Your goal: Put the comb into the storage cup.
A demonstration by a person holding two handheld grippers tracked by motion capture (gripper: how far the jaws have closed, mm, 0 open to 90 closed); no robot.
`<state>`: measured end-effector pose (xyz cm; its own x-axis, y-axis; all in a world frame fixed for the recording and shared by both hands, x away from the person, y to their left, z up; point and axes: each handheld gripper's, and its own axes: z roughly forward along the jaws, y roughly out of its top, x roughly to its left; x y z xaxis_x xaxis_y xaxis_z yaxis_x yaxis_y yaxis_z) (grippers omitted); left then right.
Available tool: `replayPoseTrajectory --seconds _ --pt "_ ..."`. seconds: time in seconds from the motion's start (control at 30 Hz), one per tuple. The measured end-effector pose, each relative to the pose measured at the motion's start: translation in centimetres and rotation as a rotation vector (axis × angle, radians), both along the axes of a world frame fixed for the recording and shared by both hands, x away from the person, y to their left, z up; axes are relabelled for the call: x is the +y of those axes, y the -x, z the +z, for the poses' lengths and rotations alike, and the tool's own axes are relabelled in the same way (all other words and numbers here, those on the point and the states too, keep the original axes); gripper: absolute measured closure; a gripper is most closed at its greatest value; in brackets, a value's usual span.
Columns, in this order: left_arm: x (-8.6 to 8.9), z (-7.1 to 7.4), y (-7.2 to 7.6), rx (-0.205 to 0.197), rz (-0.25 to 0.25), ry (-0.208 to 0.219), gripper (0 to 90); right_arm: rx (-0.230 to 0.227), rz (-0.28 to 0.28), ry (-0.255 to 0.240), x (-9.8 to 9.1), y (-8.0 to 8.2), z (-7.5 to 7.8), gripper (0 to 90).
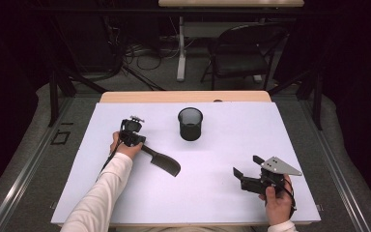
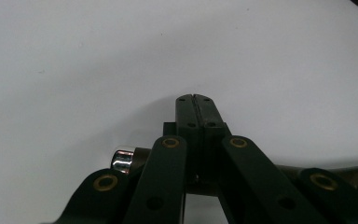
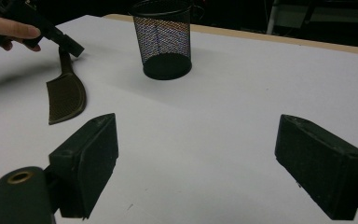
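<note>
A dark flat tool with a fan-shaped blade (image 1: 166,164) lies on the white table top (image 1: 212,203), left of centre, its handle pointing toward my left gripper (image 1: 140,141). That gripper's jaws are shut flat against each other with nothing between them (image 2: 196,100). The tool's handle with its chrome end (image 2: 122,158) crosses beneath the jaws. In the right gripper view the left gripper's tips (image 3: 74,48) sit just over the handle of the tool (image 3: 65,95). My right gripper (image 1: 247,166) rests near the front right, open and empty (image 3: 196,135).
A black mesh cup (image 1: 190,124) stands upright at the middle back of the table, also ahead of the right gripper (image 3: 164,39). Beyond the table's far edge are a folding chair (image 1: 244,53), cables and a desk leg.
</note>
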<state>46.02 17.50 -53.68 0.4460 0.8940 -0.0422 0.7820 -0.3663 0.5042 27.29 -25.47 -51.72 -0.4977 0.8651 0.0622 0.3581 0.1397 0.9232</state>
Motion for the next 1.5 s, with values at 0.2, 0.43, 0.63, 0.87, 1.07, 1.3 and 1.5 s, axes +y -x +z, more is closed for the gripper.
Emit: replayPoseTrajectory --seconds 0.2,0.43,0.63,0.87,1.07,1.3,1.5 --pt "0.5 -0.3 0.2 0.002 0.005 0.004 90.0 0.0 0.0 0.0 0.0 0.0 0.0 13.7" --pt "0.9 -0.4 0.7 0.006 0.003 0.016 90.0 0.001 -0.002 -0.007 0.1 0.0 0.0 13.8" --pt "1.1 -0.3 1.4 0.01 -0.022 0.014 90.0 0.002 0.0 -0.005 0.1 0.0 0.0 13.9" --pt "1.1 -0.3 1.9 0.019 -0.037 0.022 90.0 0.003 0.003 -0.001 0.1 0.0 0.0 14.0" --pt "1.3 -0.2 2.5 0.021 -0.052 0.025 90.0 0.005 0.003 -0.003 0.1 0.0 -0.1 14.0" --pt "1.5 -0.3 3.1 0.028 -0.064 0.038 90.0 0.003 0.003 -0.002 0.2 0.0 -0.1 14.0" --pt "1.9 -0.4 3.7 0.034 -0.07 0.052 90.0 0.006 0.002 -0.004 0.1 0.0 -0.1 14.0"
